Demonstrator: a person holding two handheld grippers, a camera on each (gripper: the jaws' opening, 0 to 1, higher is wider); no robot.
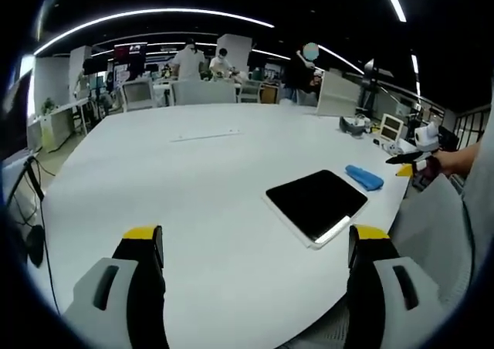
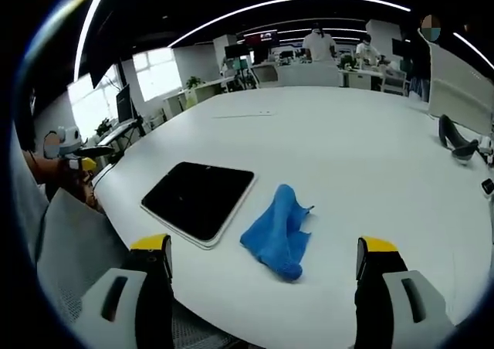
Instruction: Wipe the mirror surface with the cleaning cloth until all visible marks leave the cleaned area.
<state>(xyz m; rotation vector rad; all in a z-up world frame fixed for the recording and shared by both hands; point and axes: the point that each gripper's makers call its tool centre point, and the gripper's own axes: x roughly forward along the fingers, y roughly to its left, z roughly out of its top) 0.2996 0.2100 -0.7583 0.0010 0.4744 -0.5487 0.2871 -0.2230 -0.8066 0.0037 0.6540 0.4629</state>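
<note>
Two items on the white tabletop [image 2: 347, 156], near its close edge: mirror [image 2: 198, 200] — flat, dark, long axis slanting away — and blue cleaning cloth [image 2: 279, 233], crumpled just beside it, apart. Right tool [image 2: 266, 276] released, jaws wide, cloth directly ahead between them, nearer than to the left tool [image 1: 255, 268], likewise released and holding nothing. Marks on the mirror's surface too faint to make out.
</note>
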